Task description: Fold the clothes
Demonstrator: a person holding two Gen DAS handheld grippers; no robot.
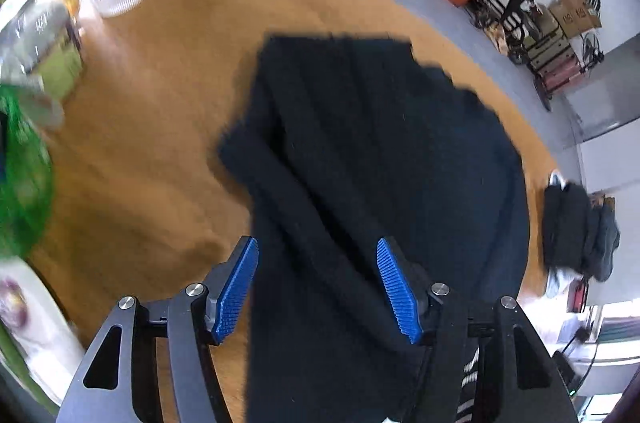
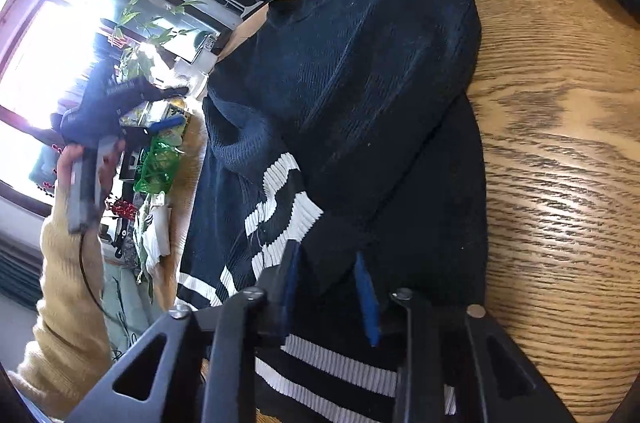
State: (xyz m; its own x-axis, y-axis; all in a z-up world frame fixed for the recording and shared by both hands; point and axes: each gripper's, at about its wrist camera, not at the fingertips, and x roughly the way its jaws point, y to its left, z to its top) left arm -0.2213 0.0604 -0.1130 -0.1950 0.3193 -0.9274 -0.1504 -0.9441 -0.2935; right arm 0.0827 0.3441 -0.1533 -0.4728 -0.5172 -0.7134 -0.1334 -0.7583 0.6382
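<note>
Your dark navy knit sweater with white-striped ribbed cuffs [image 2: 360,95] lies partly folded on the round wooden table [image 2: 560,163], reaching its far edge, one sleeve already laid across the body. Your left gripper [image 1: 318,287] hovers above it, jaws wide apart, holding nothing. Your right gripper [image 2: 330,299] sits low at the striped end, jaws narrowly apart with fabric between them; whether they pinch it, I cannot tell. The final folds are probably still left.
</note>
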